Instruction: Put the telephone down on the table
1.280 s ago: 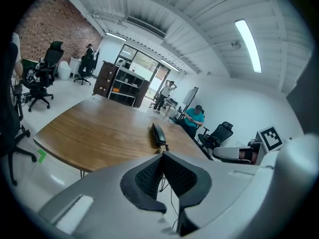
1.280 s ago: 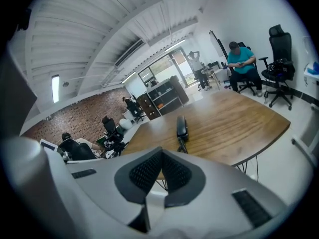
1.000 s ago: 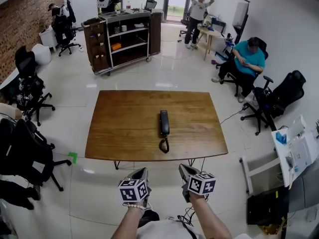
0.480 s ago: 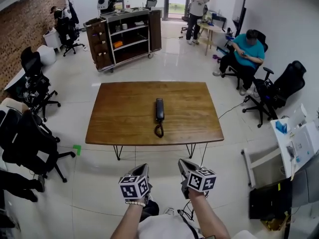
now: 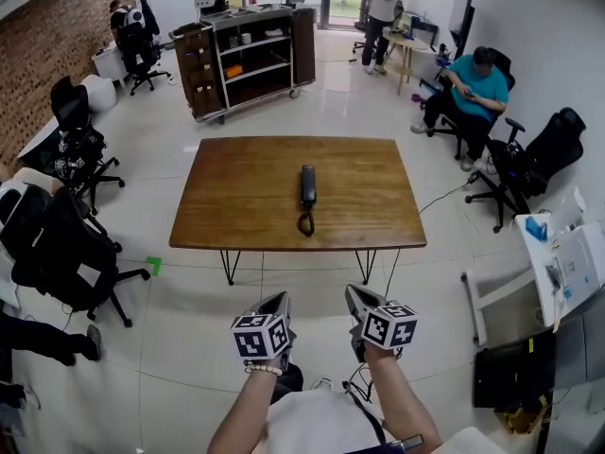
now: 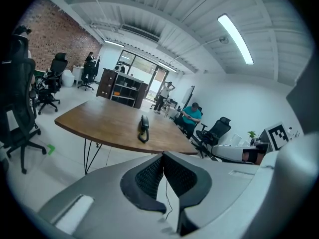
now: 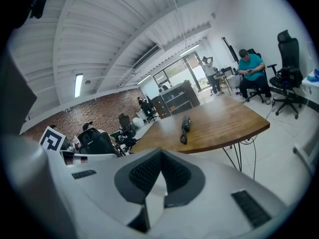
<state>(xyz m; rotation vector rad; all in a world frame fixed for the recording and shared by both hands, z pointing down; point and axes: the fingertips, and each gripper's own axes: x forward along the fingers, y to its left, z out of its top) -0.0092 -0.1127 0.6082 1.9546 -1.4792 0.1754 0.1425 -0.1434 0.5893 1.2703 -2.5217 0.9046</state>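
**A:** tongs status?

**B:** both shut, pads pressed together, nothing in either. My left gripper [image 5: 278, 298] and right gripper [image 5: 353, 291] sit side by side just in front of me. Tips angle slightly down and point at the table [image 5: 236, 206].

**A:** where's the phone?

**B:** the telephone [image 5: 308, 185] lies flat on the wood top, well ahead of both tongs, roughly on the line running out between them. The handset points lengthwise away from me, and its coiled cord [image 5: 305, 223] loops at the end nearest the tips. Neither tong touches it.

**A:** what's in the way?

**B:** only floor tile [image 5: 312, 272] between the tips and the near table edge. The hairpin legs [image 5: 230, 266] stand under that edge.
- **Left of my left tong:** black office chairs [image 5: 66, 253], and a green tape mark [image 5: 153, 265] on the floor.
- **Right of my right tong:** a white desk [image 5: 567, 272], well apart.
- **Past the table:** a shelf cart [image 5: 250, 55], with more chairs beyond it.
- **Ahead and far right:** a seated person [image 5: 475, 88] in a teal shirt.
- **At the back:** a standing person [image 5: 384, 3] near the doorway.
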